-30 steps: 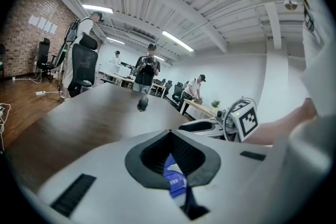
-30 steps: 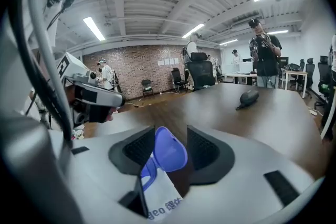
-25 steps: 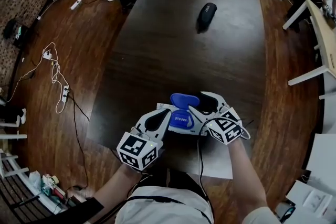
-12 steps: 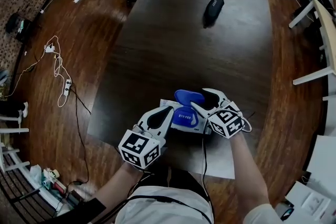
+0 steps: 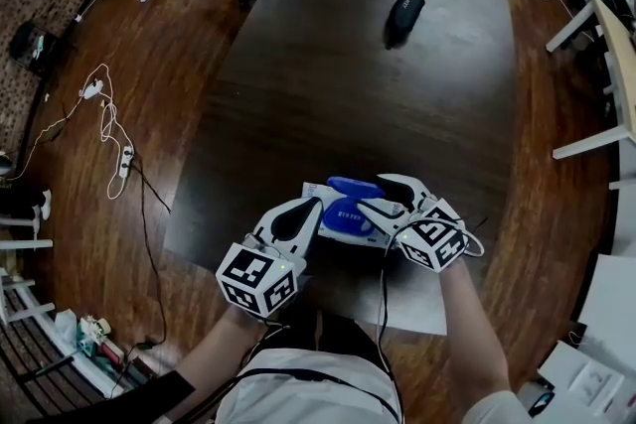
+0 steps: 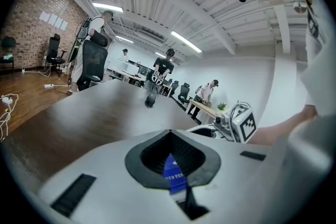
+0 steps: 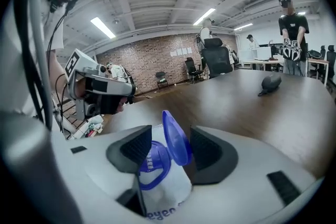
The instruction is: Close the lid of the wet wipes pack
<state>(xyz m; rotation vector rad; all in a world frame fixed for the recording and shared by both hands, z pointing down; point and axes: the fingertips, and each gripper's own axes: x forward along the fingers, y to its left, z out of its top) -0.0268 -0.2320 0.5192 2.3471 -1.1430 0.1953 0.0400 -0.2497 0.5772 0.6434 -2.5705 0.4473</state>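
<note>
A white wet wipes pack (image 5: 344, 215) with a blue ring opening lies near the dark table's front edge. Its blue lid (image 5: 354, 185) stands hinged up and tilted over the opening. In the left gripper view, my left gripper (image 6: 171, 164) is shut on the pack's edge (image 6: 173, 178); in the head view this gripper (image 5: 314, 213) is at the pack's left end. My right gripper (image 7: 170, 147) is open, its jaws either side of the lid (image 7: 176, 136), which leans by the right pad. The pack (image 7: 160, 194) lies below. In the head view the right gripper (image 5: 386, 199) is at the pack's right.
A black mouse-like object (image 5: 401, 12) lies at the far end of the table (image 5: 328, 84). A white sheet (image 5: 417, 308) hangs over the near edge. Cables and a power strip (image 5: 111, 149) lie on the wooden floor at left. Desks and people stand beyond.
The blue lid has tipped lower toward the pack's opening, with the right gripper following it. The left gripper stays shut on the pack's left end.
</note>
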